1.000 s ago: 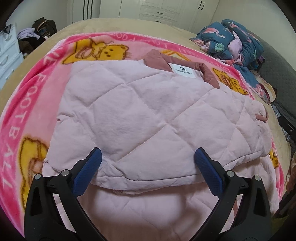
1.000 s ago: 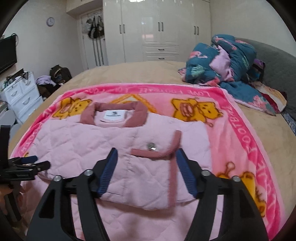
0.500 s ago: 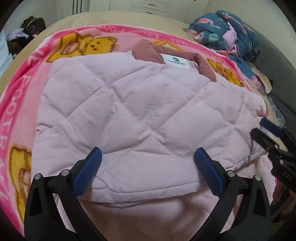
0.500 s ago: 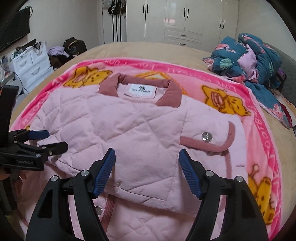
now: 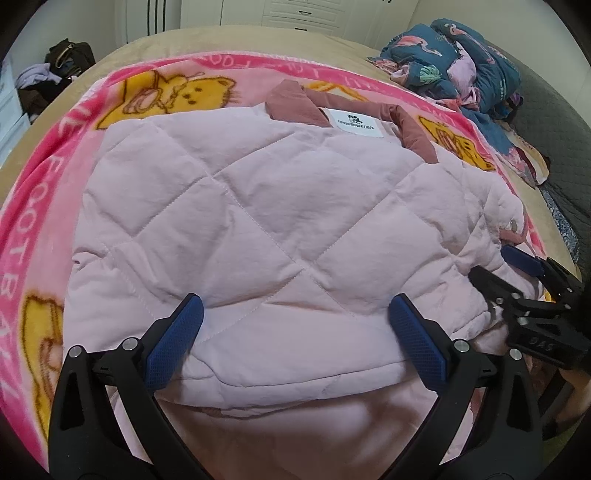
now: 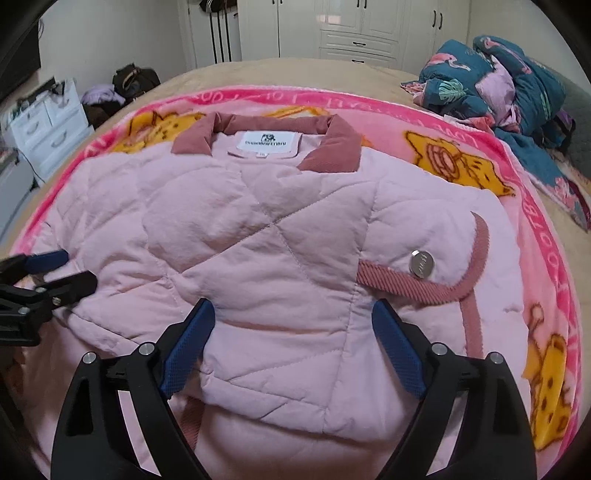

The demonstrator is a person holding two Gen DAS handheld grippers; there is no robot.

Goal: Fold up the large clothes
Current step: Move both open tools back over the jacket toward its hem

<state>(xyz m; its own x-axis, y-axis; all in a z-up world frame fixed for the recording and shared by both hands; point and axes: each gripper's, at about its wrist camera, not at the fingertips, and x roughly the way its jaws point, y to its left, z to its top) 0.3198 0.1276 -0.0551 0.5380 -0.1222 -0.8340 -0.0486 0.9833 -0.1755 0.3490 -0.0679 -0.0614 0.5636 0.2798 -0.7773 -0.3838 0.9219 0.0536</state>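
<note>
Both sets of fingers are spread and empty over the near folded edge of the jacket [image 6: 266, 258]: left gripper [image 5: 295, 343] toward its left end, right gripper [image 6: 291, 347], still opening, toward its right. The edge runs crosswise; the collar [image 6: 266, 136] lies far, on the blanket [image 6: 535, 206].

The jacket [image 6: 266, 258] lies folded on the blanket [image 6: 546, 280], which is spread over the bed [image 6: 258, 74], its collar [image 6: 266, 138] at the far end. A heap of bedding [image 6: 495, 85] sits on the bed to the far right. Beyond the bed stand wardrobes [image 6: 351, 29], with drawers [image 6: 51, 125] at the left.
</note>
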